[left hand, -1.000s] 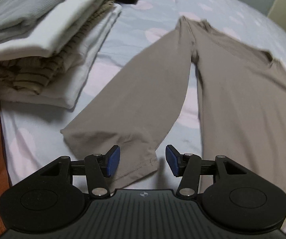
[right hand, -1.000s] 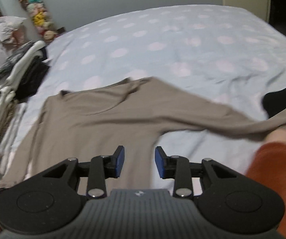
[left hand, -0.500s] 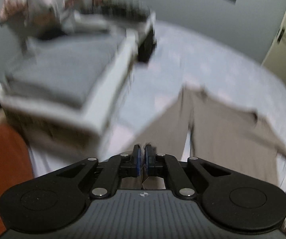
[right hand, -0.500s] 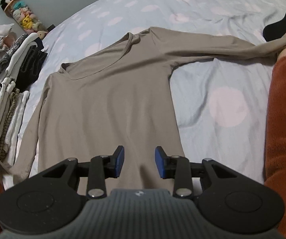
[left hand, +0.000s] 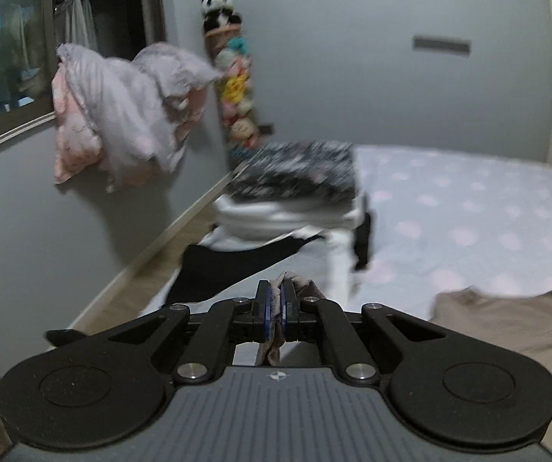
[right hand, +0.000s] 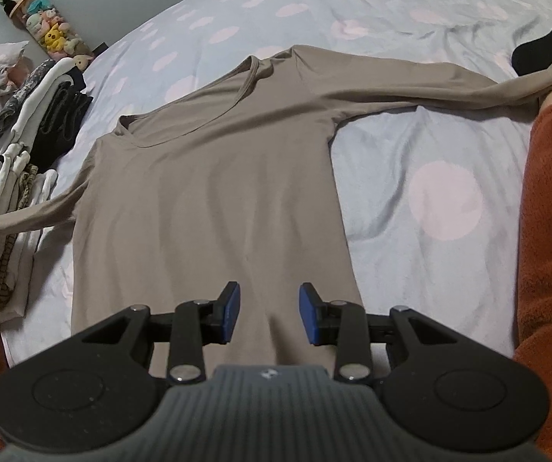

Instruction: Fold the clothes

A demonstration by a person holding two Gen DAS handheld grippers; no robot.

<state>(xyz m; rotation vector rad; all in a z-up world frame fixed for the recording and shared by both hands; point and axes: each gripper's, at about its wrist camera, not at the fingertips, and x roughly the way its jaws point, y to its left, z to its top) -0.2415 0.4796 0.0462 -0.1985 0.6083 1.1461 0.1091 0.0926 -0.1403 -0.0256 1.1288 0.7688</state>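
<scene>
A taupe long-sleeved shirt point(right hand: 214, 192) lies flat, front up, on the dotted bed sheet point(right hand: 410, 123). The left claw point(left hand: 275, 310) is pinched tight on a bunch of the shirt's left sleeve cuff, lifted clear of the bed. The right claw point(right hand: 269, 313) hangs parted and empty just above the shirt's lower body. The raised sleeve passes beside the stack of folded clothes point(right hand: 10, 177); swung carelessly it could snag and topple that stack, or drag the shirt body askew, wrinkling the fold.
</scene>
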